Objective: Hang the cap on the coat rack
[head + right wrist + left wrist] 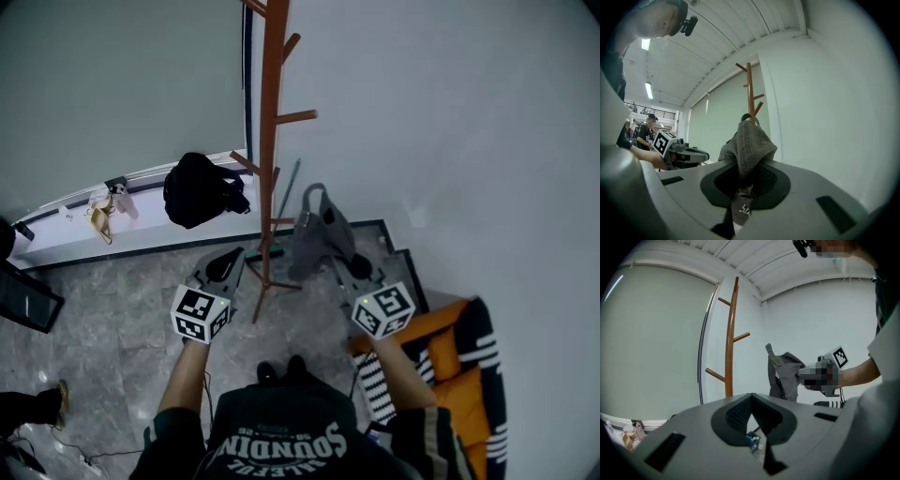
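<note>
- Right gripper (339,265) is clamped on the grey cap (317,234), which hangs from its jaws just right of the coat rack (270,141), low by the pole.
- Left gripper (225,265): jaws together, empty, just left of the rack.

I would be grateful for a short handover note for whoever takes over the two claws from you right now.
The right claw is shut on the grey cap, pinching a bunched fold; the rest of the cap stands above the jaws.
The left claw is shut with nothing in it, held level beside the right one.
The wooden coat rack stands straight ahead by the wall, with a bare peg on the cap's side.
Done: the cap is gripped and in front of the rack.
Left: raise the cap to a free peg, hook it on, open the right claw.
</note>
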A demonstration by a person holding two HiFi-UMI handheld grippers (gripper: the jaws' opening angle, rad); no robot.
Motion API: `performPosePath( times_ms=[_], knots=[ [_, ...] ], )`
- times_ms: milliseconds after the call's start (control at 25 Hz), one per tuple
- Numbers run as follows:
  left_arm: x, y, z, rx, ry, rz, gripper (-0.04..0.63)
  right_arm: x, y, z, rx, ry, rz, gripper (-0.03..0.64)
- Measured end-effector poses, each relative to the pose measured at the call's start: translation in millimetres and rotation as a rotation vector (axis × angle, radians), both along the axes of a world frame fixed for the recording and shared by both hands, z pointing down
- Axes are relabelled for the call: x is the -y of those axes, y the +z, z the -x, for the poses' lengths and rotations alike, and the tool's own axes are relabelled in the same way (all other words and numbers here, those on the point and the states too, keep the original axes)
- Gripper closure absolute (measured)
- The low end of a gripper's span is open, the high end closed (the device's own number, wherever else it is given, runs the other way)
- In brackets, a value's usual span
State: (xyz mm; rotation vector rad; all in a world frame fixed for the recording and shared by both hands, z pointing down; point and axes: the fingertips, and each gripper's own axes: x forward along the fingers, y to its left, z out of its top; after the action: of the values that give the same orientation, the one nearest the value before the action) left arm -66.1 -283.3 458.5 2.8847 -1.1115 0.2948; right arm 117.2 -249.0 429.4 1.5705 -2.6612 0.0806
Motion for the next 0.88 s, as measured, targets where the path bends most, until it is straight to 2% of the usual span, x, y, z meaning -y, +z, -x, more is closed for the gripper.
performPosePath(
  times_ms=[480, 600, 880],
  knots=[
    [37, -10, -15, -0.013, -0.016, -0.007, 0.595, 46, -56, -9, -0.017, -0.059, -0.091, 0.592],
    [50, -12, -18, -0.012, -0.03, -0.001, 0.595, 67, -77, -14, -0.002, -0.068, -0.11, 0.592],
    [39, 1, -3, -0.014, -0.057, 0.0, 0.595, 81, -109, -17, 0.053, -0.073, -0.16, 0.592]
  ],
)
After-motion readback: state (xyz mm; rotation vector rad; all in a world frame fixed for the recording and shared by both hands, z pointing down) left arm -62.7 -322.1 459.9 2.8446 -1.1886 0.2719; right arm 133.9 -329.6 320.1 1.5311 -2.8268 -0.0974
